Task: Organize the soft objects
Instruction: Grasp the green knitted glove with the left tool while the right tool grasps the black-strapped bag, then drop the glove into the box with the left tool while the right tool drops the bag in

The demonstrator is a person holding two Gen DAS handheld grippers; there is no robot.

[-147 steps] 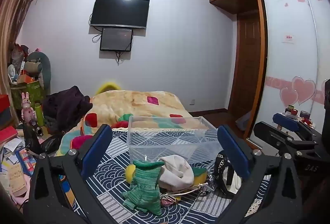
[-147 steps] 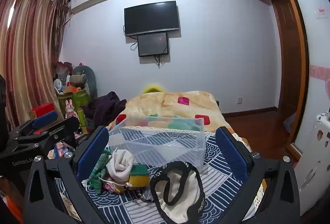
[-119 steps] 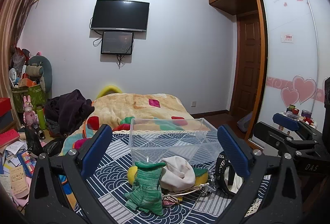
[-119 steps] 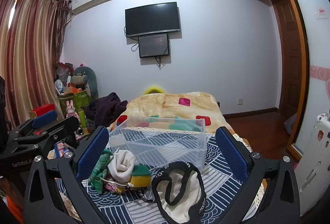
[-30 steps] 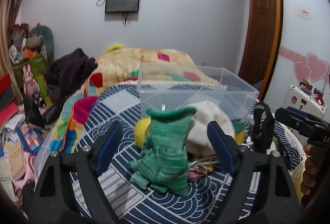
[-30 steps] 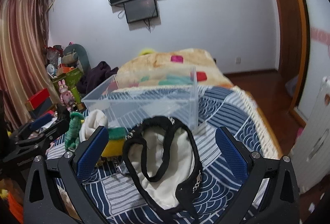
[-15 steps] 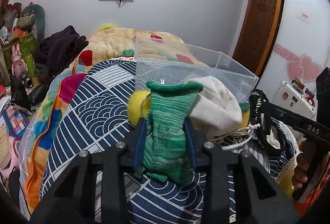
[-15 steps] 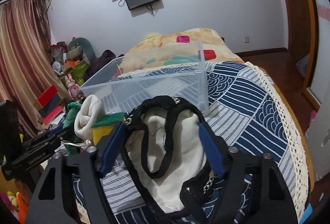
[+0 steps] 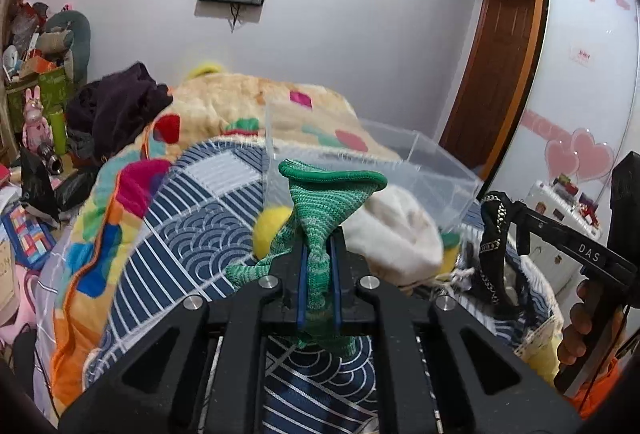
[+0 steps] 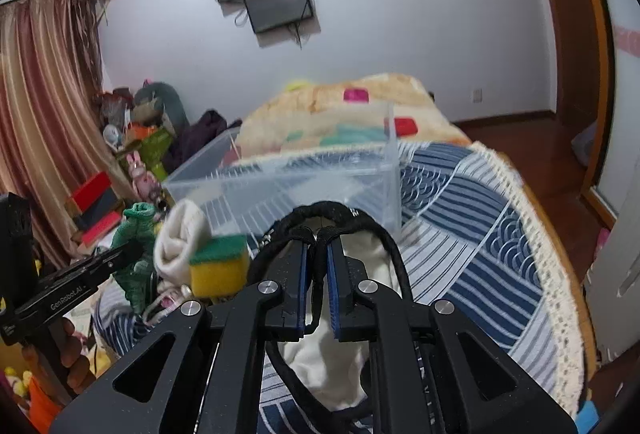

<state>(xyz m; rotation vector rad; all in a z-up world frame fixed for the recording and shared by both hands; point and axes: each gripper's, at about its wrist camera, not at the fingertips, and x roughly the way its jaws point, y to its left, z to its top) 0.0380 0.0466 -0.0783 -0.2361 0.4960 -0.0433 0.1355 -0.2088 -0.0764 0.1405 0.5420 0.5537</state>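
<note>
My left gripper (image 9: 319,254) is shut on a green knitted sock (image 9: 326,202), lifted a little off the blue patterned cover (image 9: 192,230). My right gripper (image 10: 317,240) is shut on the black strap of a white bag with black trim (image 10: 352,230); that bag also shows in the left wrist view (image 9: 494,234). A clear plastic bin (image 10: 304,178) stands just behind the pile, open on top; it also shows in the left wrist view (image 9: 420,170). A white cloth (image 9: 394,234), a yellow ball (image 9: 272,228) and a yellow-green sponge (image 10: 218,264) lie between the grippers.
An orange blanket (image 9: 240,106) with coloured patches lies behind the bin. Dark clothes (image 9: 116,106) and cluttered toys (image 9: 36,114) are at the left. A white suitcase (image 9: 556,230) and a wardrobe (image 9: 592,74) stand at the right. The bed edge (image 10: 560,274) drops to a wooden floor.
Both grippers moved forward and down to the pile and closed. The left one closed on the green sock, the right one on the bag's black strap.
</note>
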